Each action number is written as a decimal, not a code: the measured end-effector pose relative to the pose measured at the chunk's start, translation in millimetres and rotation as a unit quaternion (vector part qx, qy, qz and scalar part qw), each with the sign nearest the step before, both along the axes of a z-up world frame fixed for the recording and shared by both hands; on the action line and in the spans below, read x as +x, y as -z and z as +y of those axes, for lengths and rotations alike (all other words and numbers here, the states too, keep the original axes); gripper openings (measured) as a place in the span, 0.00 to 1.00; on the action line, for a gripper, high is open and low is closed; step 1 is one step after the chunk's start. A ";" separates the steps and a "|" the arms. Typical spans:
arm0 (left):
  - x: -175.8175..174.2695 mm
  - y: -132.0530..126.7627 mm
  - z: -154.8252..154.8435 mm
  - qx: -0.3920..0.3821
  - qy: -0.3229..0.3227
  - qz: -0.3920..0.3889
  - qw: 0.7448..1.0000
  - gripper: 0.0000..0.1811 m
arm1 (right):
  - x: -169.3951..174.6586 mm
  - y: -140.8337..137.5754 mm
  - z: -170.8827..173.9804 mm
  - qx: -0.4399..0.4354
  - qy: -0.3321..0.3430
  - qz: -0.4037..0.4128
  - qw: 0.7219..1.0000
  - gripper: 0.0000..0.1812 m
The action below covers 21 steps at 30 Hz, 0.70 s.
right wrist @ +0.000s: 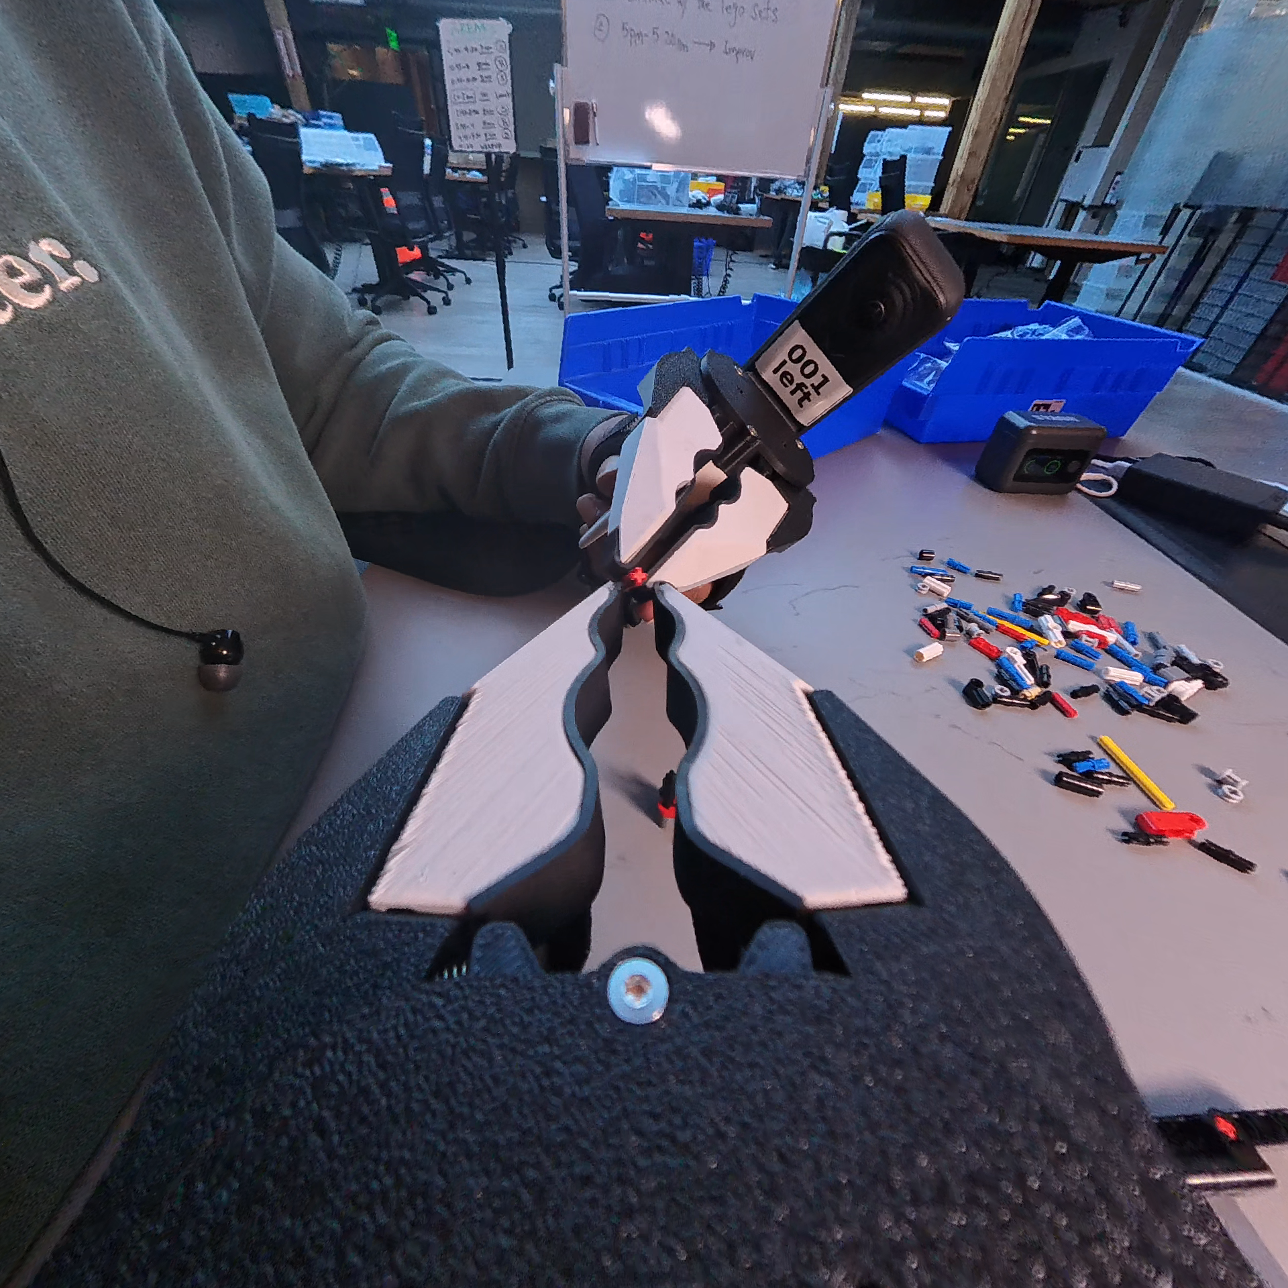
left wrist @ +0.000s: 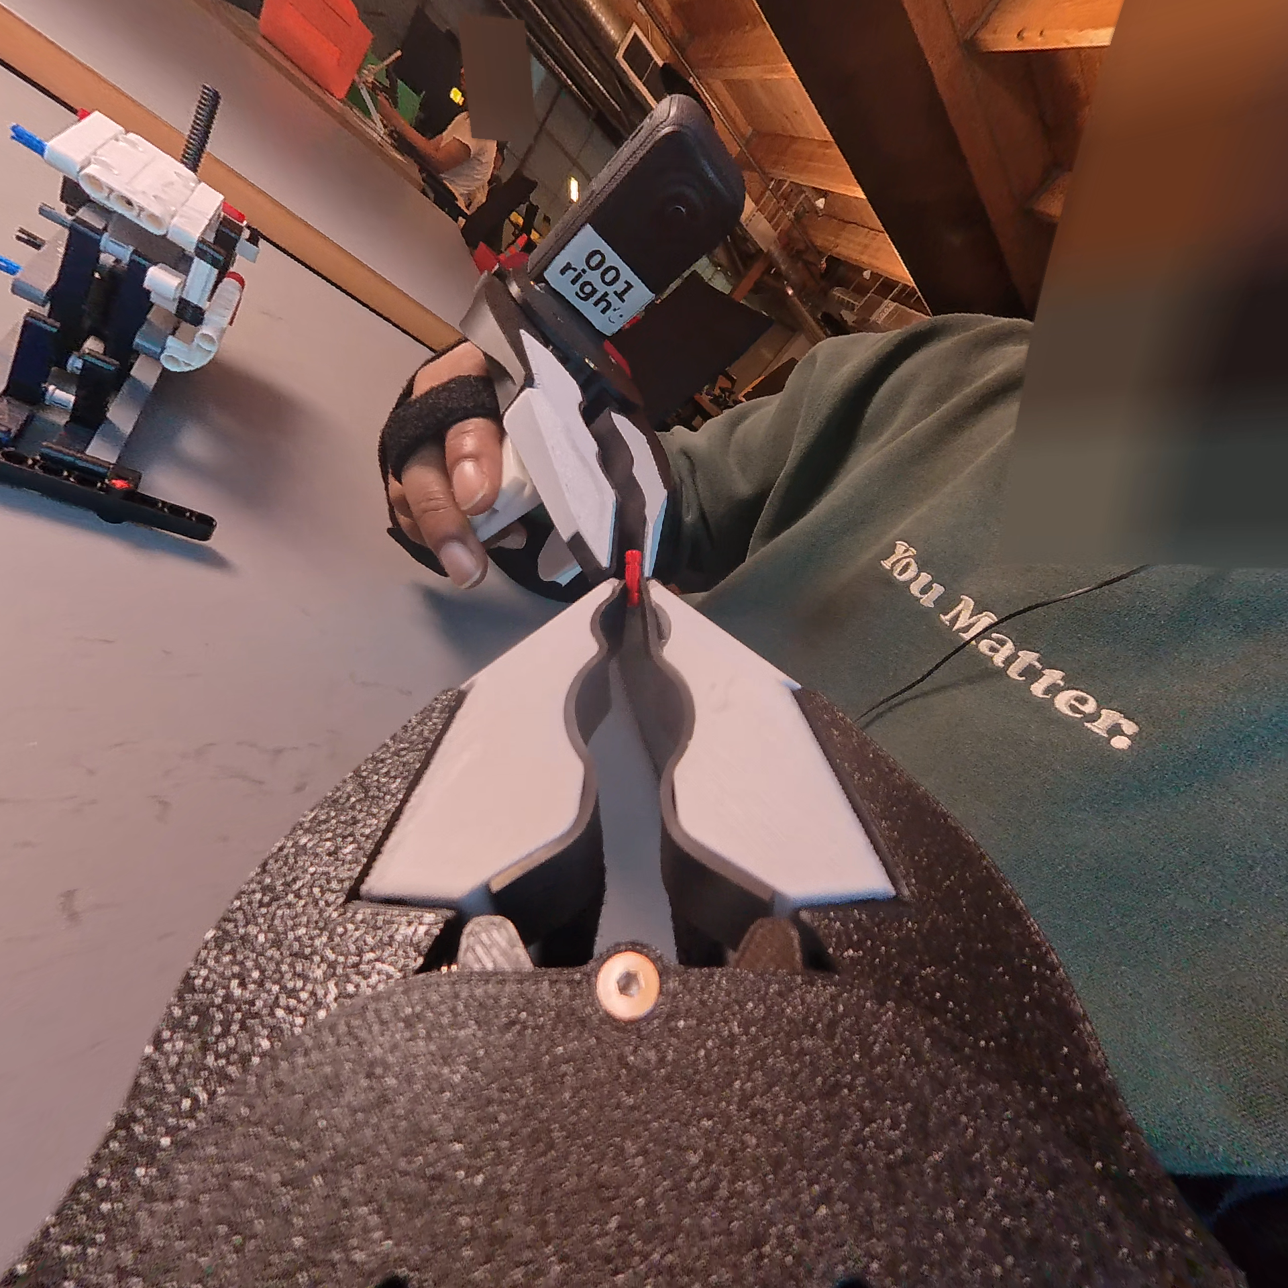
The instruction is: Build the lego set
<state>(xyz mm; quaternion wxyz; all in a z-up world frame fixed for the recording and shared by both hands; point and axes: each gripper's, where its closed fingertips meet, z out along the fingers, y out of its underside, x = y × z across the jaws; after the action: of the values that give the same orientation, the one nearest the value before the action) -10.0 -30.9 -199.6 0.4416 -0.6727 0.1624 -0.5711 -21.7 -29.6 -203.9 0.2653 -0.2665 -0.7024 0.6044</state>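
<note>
The left claw [left wrist: 631,592] is clenched on a small red pin [left wrist: 633,575], held at frame centre so its end sticks out. The right claw [right wrist: 635,599] meets it tip to tip, slightly parted around that pin, likely to take it over. The half-built model [left wrist: 118,279] waits at upper left on the surface [left wrist: 209,697]; loose pieces [right wrist: 1059,648] lie at right.

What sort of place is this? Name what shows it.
Likely a shared workshop or lab: a whiteboard on a stand, rows of desks with office chairs, blue bins and loose Lego pieces on the table.
</note>
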 end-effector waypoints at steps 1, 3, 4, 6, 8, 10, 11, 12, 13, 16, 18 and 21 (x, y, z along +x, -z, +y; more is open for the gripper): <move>-0.3 0.1 0.0 0.000 -0.001 0.000 1.000 0.02 | 0.0 0.4 0.1 0.000 0.000 -0.001 1.000 0.04; -0.3 0.2 -0.4 0.000 0.000 0.001 1.000 0.02 | 0.4 0.5 -0.5 0.000 -0.001 0.000 1.000 0.04; -0.1 0.1 -0.6 0.000 0.001 0.000 1.000 0.02 | 0.4 0.2 -0.7 0.000 -0.001 0.000 1.000 0.04; 0.1 0.2 -0.8 -0.002 0.003 -0.001 1.000 0.02 | 0.8 -0.3 -0.8 -0.003 -0.003 0.001 1.000 0.04; 0.0 0.7 -0.6 -0.004 0.003 -0.002 1.000 0.02 | 2.3 -2.4 -1.2 -0.011 -0.008 0.002 1.000 0.04; 0.1 1.0 -0.8 -0.006 0.005 -0.004 1.000 0.02 | 3.1 -2.7 -1.7 -0.012 -0.011 0.001 1.000 0.04; 0.4 1.4 -0.9 -0.007 0.006 -0.002 1.000 0.02 | 3.4 -2.3 -1.9 -0.009 -0.011 0.001 1.000 0.04; 0.9 2.0 -1.0 -0.008 0.007 -0.001 1.000 0.02 | 3.7 -2.3 -2.2 -0.008 -0.012 0.002 1.000 0.04; 1.4 2.3 -1.1 -0.009 0.008 -0.001 1.000 0.02 | 3.9 -2.5 -2.2 -0.009 -0.013 0.002 1.000 0.04; 2.4 3.0 -1.8 -0.011 0.012 0.000 1.000 0.02 | 4.7 -1.8 -2.7 -0.008 -0.016 0.000 1.000 0.03; 3.1 3.4 -2.2 -0.011 0.014 0.000 1.000 0.02 | 5.4 -1.6 -3.3 -0.008 -0.018 -0.001 1.000 0.03; 3.4 3.6 -2.3 -0.011 0.014 0.002 1.000 0.02 | 6.1 -1.4 -4.0 -0.006 -0.020 -0.002 1.000 0.02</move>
<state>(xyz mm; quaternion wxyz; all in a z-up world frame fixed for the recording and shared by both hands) -6.7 -33.2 -203.2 0.4259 -0.6759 0.1666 -0.5780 -15.6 -33.6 -202.5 0.2497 -0.2552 -0.7045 0.6133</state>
